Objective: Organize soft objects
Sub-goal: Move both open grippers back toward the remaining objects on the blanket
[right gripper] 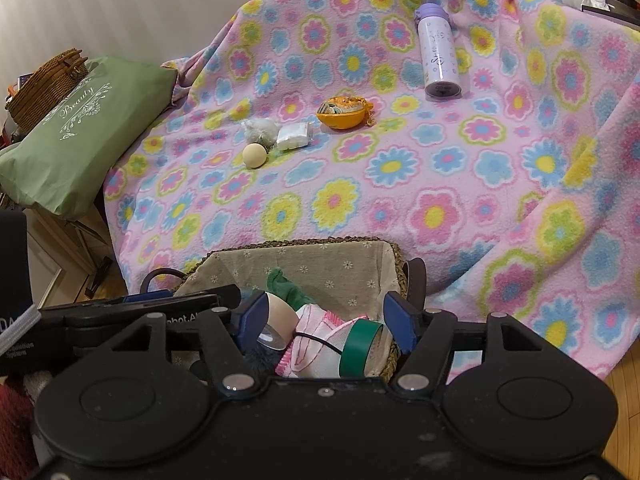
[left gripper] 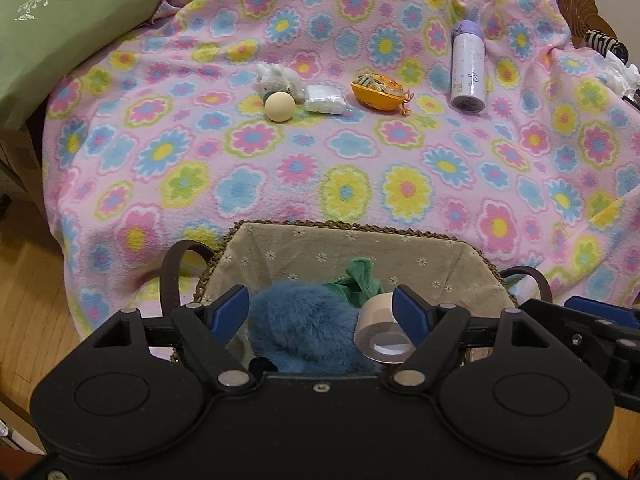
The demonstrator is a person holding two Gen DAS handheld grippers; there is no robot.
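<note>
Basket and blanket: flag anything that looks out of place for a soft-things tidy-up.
In the basket, tape rolls sit among the blue plush and cloths. On the blanket, a purple bottle lies on its side, hard beside the small soft items.

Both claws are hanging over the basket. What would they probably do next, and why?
Probably lift the left gripper away from the basket toward the white plush on the blanket. Both grippers look open and empty, the blue plush already lies inside, and soft things remain outside.

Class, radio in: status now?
Both tools, left and right, open above basket. Blue plush inside. Ball, pouch remain on blanket.
</note>
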